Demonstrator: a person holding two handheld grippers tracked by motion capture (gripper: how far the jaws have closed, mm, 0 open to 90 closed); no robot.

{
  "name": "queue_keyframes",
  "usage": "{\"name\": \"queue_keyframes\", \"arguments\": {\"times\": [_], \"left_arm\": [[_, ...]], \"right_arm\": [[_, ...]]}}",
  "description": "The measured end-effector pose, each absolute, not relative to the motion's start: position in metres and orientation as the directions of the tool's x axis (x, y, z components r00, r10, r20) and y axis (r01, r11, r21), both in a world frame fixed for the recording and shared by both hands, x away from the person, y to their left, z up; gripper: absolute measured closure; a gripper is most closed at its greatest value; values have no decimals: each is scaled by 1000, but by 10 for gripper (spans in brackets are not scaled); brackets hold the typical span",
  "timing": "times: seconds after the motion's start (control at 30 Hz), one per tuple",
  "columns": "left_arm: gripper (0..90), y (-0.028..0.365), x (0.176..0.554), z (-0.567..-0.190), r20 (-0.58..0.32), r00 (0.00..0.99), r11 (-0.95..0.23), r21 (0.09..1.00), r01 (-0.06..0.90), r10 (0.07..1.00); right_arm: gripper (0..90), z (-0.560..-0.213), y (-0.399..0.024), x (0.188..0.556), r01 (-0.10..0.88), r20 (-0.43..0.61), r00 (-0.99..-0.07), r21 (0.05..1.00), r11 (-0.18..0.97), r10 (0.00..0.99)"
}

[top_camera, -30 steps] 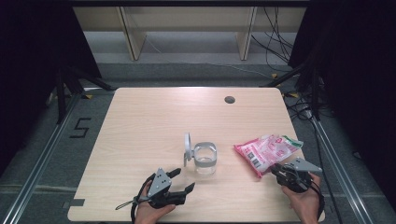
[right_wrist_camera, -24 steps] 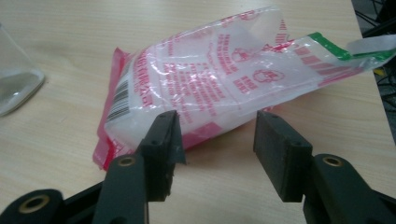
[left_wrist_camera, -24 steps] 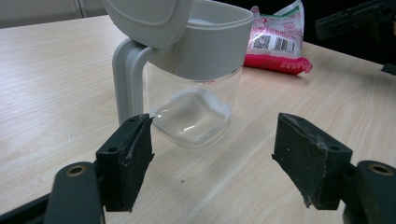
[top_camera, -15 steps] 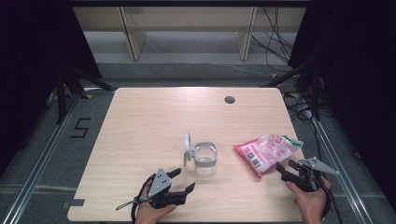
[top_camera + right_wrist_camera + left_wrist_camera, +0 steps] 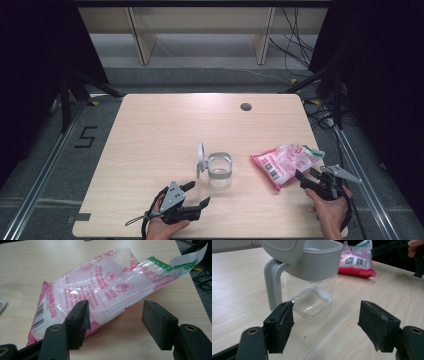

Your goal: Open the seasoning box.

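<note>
On the wooden table (image 5: 150,150) there are 2 loose things: 1 clear jar (image 5: 219,170) and 1 pink-and-white plastic bag (image 5: 285,161). 2 hand-held grippers work at the near edge. The jar stands upright near the middle of the table's near half; it has clear, square-shouldered walls, a grey collar at the top, a grey handle-like upright on one side and a grey lid (image 5: 200,159) hinged open and standing on edge at its left. It looks empty, though a pale film at the bottom is hard to make out. The bag lies flat to the jar's right, well apart from it, with red print, a barcode at one end and a green-striped strip at the other; its small print is too fine to read. The left gripper (image 5: 192,196) rests low in front of the jar, jaws spread wide and holding nothing. The right gripper (image 5: 306,176) points at the bag's near end, jaws also apart and empty, 1 jaw just beside the bag's edge.
</note>
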State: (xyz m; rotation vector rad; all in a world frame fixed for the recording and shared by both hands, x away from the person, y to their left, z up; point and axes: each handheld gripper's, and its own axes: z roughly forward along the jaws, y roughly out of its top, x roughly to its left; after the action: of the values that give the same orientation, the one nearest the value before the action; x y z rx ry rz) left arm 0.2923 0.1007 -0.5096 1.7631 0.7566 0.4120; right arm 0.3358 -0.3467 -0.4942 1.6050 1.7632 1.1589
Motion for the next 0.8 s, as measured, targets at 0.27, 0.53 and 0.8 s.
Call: {"name": "queue_keyframes", "arguments": {"times": [0.27, 0.53, 0.8], "left_arm": [[273, 100, 293, -510, -68, 744, -202, 942, 267, 665], [273, 97, 291, -511, -94, 737, -189, 938, 291, 670], [273, 96, 292, -511, -107, 739, -169, 942, 289, 666]], "right_arm": [[367, -495, -346, 346, 546, 236, -200, 833, -92, 951], [357, -497, -338, 355, 592, 273, -157, 795, -131, 949], [361, -501, -340, 367, 601, 214, -169, 796, -72, 962]]}}
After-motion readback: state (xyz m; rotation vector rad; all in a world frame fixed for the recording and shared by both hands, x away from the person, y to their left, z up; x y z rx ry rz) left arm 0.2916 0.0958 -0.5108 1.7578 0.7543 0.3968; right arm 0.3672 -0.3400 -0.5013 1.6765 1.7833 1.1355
